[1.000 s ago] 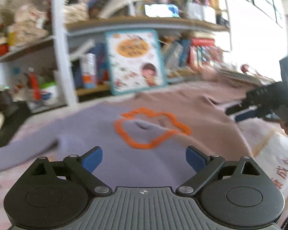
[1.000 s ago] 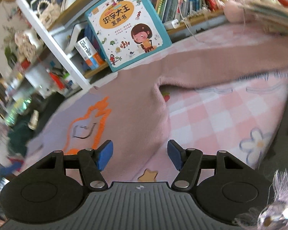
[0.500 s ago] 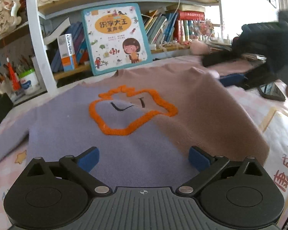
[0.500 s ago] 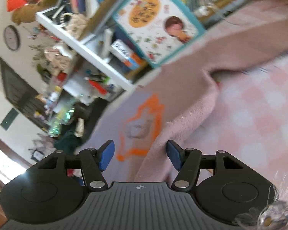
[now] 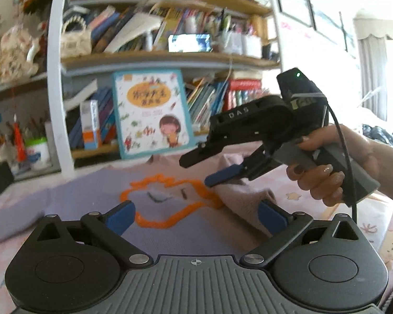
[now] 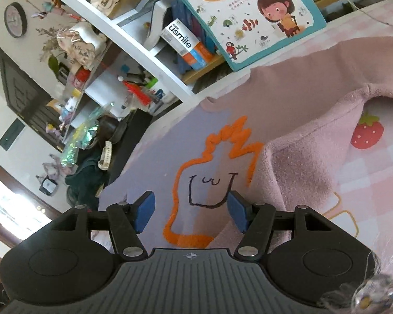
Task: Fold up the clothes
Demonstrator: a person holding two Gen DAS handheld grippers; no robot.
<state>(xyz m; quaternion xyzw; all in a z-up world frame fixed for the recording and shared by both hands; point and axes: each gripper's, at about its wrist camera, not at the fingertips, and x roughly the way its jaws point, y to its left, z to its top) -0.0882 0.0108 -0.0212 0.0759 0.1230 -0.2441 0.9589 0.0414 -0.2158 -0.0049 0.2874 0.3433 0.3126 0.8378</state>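
left gripper spread, empty, low over sweater | sweater spread on bed, pink right side doubled inward beside orange outline | right gripper spread, empty, above it | judged partly folded, more folds left

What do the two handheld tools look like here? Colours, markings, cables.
Both are black with ribbed grey bases and blue finger pads. In the left view, the right tool shows embossed "DAS" lettering, a green LED, a grey handle and a black cable. The hand wears nail polish.
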